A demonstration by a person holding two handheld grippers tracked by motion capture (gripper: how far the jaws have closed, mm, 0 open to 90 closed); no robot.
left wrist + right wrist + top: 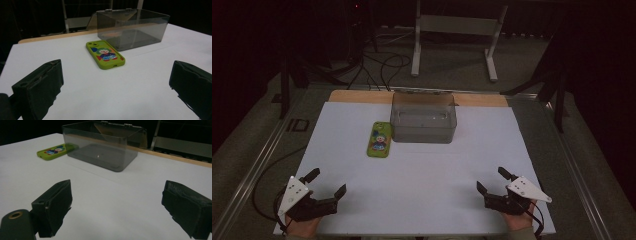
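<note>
Phone (379, 140) in a green case lies flat on the white worktop (422, 190), left of centre and toward the far edge, just beside the left wall of the box (423, 120), apart from it by a thin gap as far as the high view tells. Its long axis runs from near edge to far edge, tipped slightly, with the camera end farther away in the left gripper view. Left tongs (328, 184) rest at the near left corner, jaws spread wide with nothing between them; the phone sits ahead of them and a little to the right. Right tongs (493, 180) rest at the near right corner, equally wide and empty, and the phone lies well off to their far left, past the box corner. So the left hand looks the nearer one for a pick, likely closing across the phone's short width. The box is smoky clear plastic, its lid hinged open at the back; nothing loose seems to be inside.
</note>
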